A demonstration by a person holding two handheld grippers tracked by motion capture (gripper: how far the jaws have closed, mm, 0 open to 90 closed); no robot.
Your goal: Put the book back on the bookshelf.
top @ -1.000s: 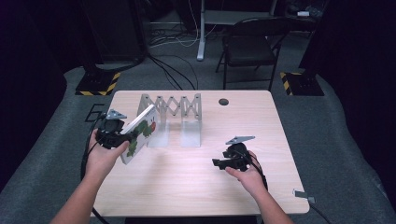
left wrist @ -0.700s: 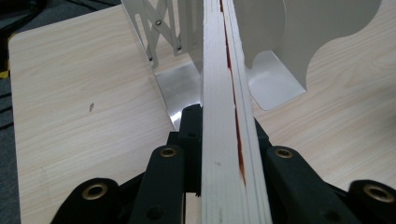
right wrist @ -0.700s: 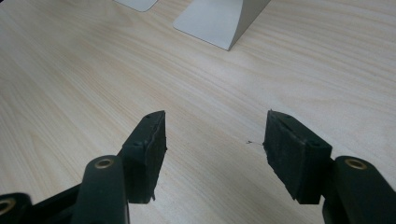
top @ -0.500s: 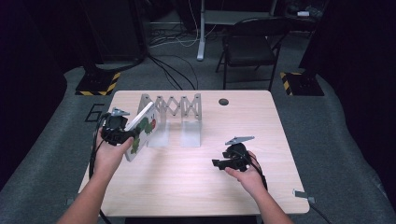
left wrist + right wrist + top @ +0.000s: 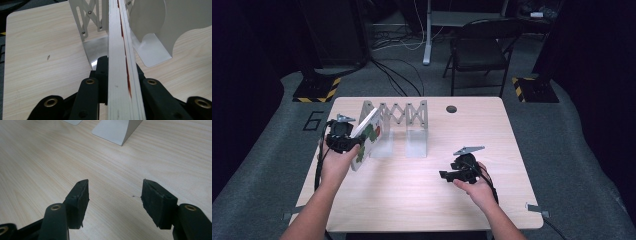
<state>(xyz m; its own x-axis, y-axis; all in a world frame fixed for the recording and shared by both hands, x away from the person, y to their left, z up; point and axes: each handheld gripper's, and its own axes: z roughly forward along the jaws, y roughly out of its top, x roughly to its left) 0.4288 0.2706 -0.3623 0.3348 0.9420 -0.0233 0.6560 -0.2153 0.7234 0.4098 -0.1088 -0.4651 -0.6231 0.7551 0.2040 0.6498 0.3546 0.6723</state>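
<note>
My left claw (image 5: 346, 142) is clamped on a thin book (image 5: 366, 138) — flat and rectangular, with a white cover that carries a green and red picture. In the left gripper view the book's page edges (image 5: 122, 75) run as a pale, smooth band straight up between my two black jaws, with a red streak along one side. The pads pinch it from both faces. Seen from the high view, the book sits at the left side of the table (image 5: 492, 125), tilted, its long axis running from near-left up toward far-right, its top edge leaning toward the rack (image 5: 399, 122).

That rack is light grey sheet metal: a scissor-like lattice of crossed strips along the far side, with upright divider plates whose feet bend flat onto the wood. The nearest divider (image 5: 152, 27) has a rounded cut-out edge and stands just beside the book.

The table is pale wood grain, smooth and matte, with rounded corners. My right claw (image 5: 458, 172) rests low over the near-right part of it, jaws spread with bare wood between the blocky rubber pads (image 5: 80, 195) — nothing held.
</note>
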